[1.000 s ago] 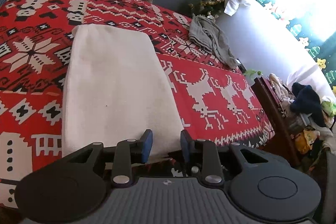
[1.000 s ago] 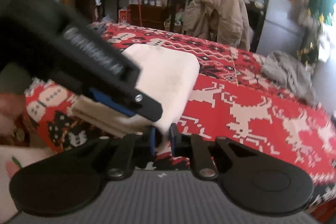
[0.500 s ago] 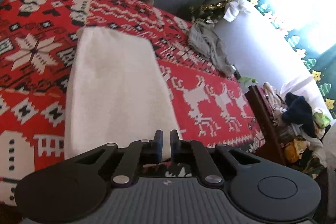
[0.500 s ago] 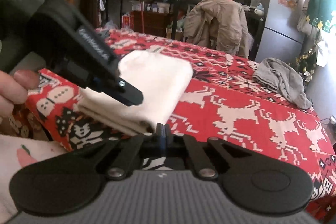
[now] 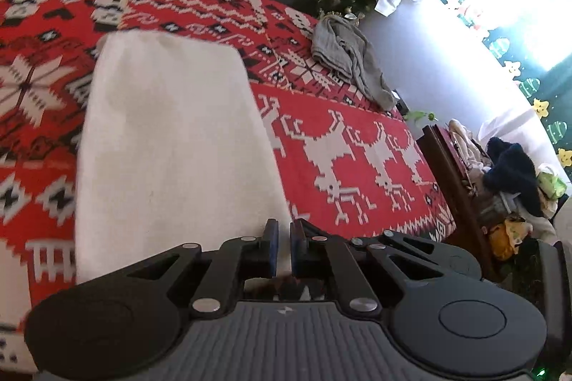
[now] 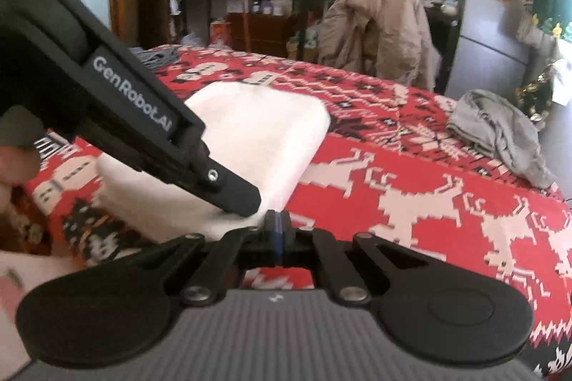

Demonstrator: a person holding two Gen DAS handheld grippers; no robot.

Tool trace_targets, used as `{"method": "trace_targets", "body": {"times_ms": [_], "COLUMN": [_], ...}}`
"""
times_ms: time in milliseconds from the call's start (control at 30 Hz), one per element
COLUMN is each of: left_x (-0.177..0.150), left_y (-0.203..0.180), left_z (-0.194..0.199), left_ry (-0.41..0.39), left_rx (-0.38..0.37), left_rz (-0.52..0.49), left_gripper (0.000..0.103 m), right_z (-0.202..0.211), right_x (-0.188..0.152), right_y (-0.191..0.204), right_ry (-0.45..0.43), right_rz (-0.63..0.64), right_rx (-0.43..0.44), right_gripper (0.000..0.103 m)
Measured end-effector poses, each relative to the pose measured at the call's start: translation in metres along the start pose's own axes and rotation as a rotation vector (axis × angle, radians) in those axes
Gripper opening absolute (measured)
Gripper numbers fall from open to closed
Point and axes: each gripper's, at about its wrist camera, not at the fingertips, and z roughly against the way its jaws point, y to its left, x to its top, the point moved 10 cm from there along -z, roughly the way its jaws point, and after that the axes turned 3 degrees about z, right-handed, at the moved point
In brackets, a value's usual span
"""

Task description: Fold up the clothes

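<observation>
A white cloth, folded into a long rectangle, lies on the red patterned tablecloth. My left gripper is shut on its near right corner, and white fabric shows between the blue pads. In the right wrist view the same cloth sits left of centre, with the left gripper slanting down onto its near corner. My right gripper is shut with its pads pressed flat together. Its tips sit right at that corner, and no fabric shows between them.
A crumpled grey garment lies at the far right of the table. A beige jacket hangs over a chair behind the table, beside a fridge. A dark wooden stand piled with clothes is right of the table. A hand shows at the left edge.
Both grippers' jaws have closed: the left stood open at the cloth's near edge and now pinches it. The right gripper has drawn back slightly from under the left one.
</observation>
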Motion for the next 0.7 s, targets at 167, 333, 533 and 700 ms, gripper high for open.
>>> {"method": "trace_targets", "body": {"times_ms": [167,333,533,700], "left_x": [-0.012,-0.004,0.041,0.041], "left_y": [-0.001,-0.007,-0.004,0.001], "left_z": [0.005,0.016,0.004,-0.021], "left_ry": [0.036,0.023,-0.069,-0.027], "left_rx": [0.007,0.018,0.057,0.092], "left_rz": [0.006,-0.007,-0.023,-0.026], "left_gripper": [0.007,0.005,0.005,0.004], "right_z": [0.017,0.027,-0.002,-0.037], "right_x": [-0.012,-0.012,0.014,0.023], "right_y": [0.010,0.000,-0.035,-0.032], "right_ry": [0.013,0.010,-0.022,-0.008], "right_rz": [0.027,0.001,-0.077,-0.076], "right_rx": [0.047,0.069,-0.001,0.020], "right_gripper": [0.000,0.001,0.002,0.002]}}
